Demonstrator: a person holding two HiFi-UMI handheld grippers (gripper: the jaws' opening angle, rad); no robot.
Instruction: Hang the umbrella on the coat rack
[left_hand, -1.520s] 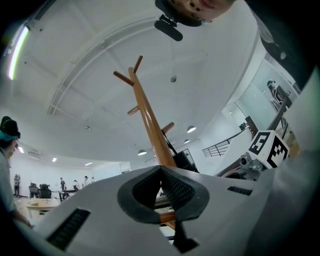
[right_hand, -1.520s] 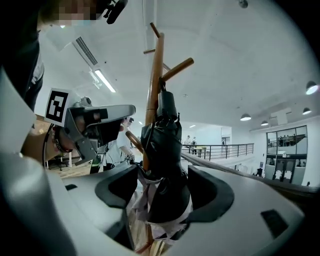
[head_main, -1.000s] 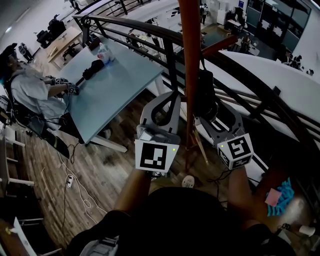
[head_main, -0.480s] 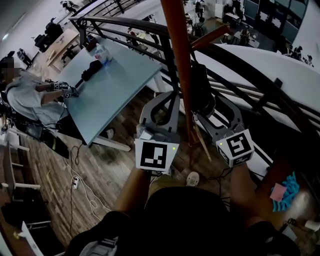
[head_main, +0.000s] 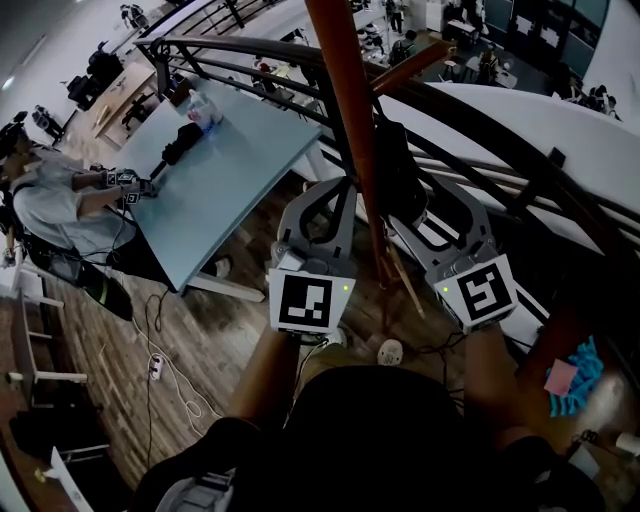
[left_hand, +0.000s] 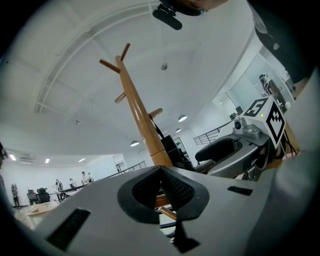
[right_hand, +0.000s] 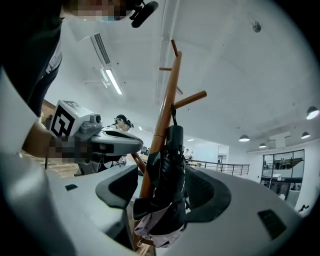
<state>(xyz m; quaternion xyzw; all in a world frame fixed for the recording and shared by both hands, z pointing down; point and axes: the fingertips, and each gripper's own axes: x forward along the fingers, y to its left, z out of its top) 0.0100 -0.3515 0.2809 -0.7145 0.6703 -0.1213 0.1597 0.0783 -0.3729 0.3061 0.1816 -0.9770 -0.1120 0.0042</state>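
Little shifts: the umbrella (right_hand: 171, 167) still hangs from a rack (right_hand: 166, 97) peg (right_hand: 192, 99). The right gripper (right_hand: 165, 192) has its fingers (right_hand: 212, 197) spread loosely around it. The left gripper (left_hand: 161, 171) is closed, empty. Hanging looks done.

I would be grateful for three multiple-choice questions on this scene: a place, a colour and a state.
1. Where is the umbrella?
A. on the table
B. between the right gripper's jaws, beside the coat rack's pole
C. on the floor
2. What colour is the coat rack?
A. white
B. brown
C. blue
3. How do the left gripper's jaws stand?
A. together, empty
B. wide apart
C. closed on the umbrella
Answers: 1 B, the right gripper view shows it there; 2 B, its pole is brown wood; 3 A, the pads meet with nothing between.
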